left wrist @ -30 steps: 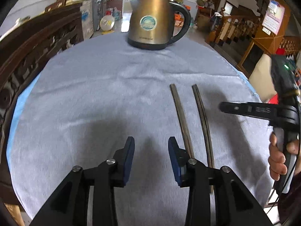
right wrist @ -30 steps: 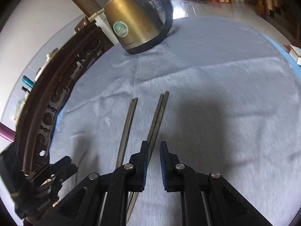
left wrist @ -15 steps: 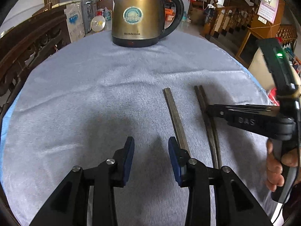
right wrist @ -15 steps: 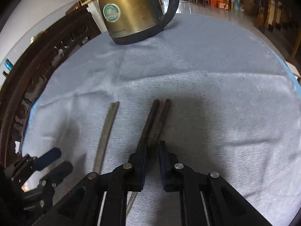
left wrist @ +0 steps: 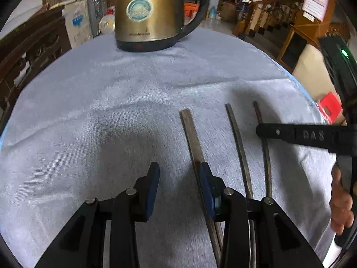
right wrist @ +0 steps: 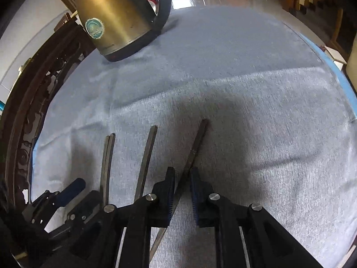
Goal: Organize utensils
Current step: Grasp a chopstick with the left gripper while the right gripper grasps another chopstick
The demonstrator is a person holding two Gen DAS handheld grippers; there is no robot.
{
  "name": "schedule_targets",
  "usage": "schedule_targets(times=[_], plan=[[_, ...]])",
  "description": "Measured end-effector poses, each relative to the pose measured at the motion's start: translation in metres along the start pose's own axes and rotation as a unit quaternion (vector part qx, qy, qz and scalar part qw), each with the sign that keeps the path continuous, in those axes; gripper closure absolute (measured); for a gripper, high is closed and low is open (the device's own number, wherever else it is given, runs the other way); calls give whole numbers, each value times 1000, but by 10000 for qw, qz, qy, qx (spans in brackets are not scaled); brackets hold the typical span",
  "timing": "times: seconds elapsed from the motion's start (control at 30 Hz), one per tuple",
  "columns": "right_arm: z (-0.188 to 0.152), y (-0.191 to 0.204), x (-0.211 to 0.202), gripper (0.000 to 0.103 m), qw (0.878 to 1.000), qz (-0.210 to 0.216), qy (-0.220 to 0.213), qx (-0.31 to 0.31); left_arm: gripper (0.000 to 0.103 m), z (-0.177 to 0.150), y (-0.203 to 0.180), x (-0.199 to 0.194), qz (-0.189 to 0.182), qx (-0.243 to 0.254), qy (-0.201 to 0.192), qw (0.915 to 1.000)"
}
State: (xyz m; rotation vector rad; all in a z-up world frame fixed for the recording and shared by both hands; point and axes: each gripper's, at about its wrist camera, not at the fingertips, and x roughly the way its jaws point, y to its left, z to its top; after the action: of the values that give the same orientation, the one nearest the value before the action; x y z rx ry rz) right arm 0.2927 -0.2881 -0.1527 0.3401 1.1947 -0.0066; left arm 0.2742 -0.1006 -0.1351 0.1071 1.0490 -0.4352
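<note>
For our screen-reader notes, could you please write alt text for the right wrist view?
The right gripper straddles one dark chopstick on a grey tablecloth, its fingers opening. Three more chopsticks lie to the left, a brass kettle stands behind.

"DAS" embossed on right hand-held gripper (left wrist: 258,131) finger; kettle (left wrist: 147,13) label txt unreadable.
</note>
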Motion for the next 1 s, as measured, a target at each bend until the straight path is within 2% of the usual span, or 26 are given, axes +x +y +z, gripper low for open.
schedule_targets(times=[0.2, 0.47, 0.63, 0.83, 1.0], plan=[[4, -4, 3, 86, 9998, 170, 54, 51, 65, 16, 8, 9, -135, -299, 27, 9995], [2, -5, 1, 86, 9997, 214, -15, -108, 65, 18, -6, 15, -9, 36, -125, 9999], [3, -6, 1, 86, 9996, 273, -26, -117, 65, 15, 1, 13, 24, 134, -100, 9999], [3, -7, 1, 86, 9995, 286, -39, -121, 65, 6, 19, 4, -412, -16, -54, 9991], [2, -6, 0, 86, 9995, 276, -58, -131, 65, 3, 19, 2, -384, 3, -83, 9992]])
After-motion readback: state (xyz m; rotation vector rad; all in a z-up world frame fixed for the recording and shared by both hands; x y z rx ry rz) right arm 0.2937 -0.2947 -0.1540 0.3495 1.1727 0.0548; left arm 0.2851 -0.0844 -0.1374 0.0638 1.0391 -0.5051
